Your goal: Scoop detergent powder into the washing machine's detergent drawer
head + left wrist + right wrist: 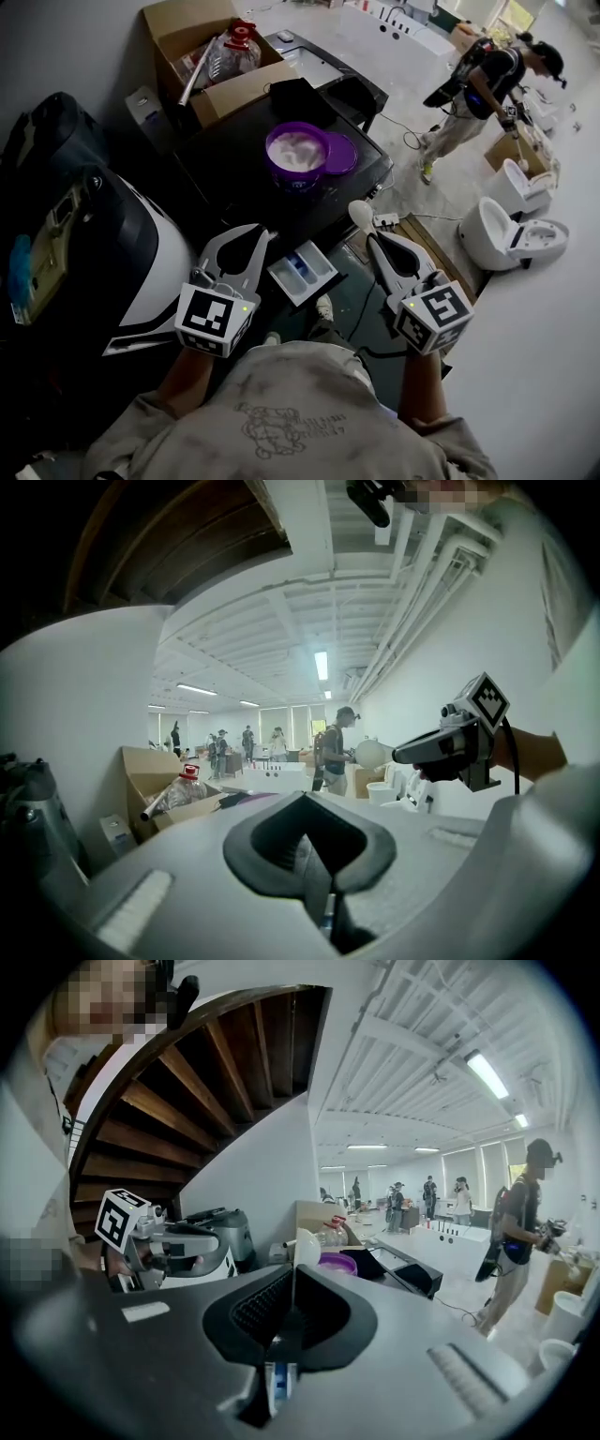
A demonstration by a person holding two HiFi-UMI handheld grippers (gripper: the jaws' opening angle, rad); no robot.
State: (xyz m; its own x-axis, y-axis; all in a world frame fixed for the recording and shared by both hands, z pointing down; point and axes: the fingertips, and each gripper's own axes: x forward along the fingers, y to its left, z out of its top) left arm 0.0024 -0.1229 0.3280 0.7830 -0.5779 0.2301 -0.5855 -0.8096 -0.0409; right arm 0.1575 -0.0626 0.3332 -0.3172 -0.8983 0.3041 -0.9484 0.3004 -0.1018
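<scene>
Both arms are out in front, level with each other. The left tool (255,242) has its jaws drawn together on nothing, tips aimed at the black desk (234,202). The right tool (373,242) is clamped on the handle of a white plastic scoop (361,214), bowl forward over the desk's near edge; whether it carries powder I cannot tell. Down between the two tools sits the white detergent drawer with a blue compartment (302,272), open, beside the white-and-black washing machine (155,253). On the desk beyond stands a round purple tub of white powder (297,155), its purple lid (341,153) touching it. Behind that is a brown cardboard box (234,89) holding a clear plastic bottle with a red cap (236,49). To the right, on the pale floor (553,319), stand white toilets (511,230) and a person (478,89).
</scene>
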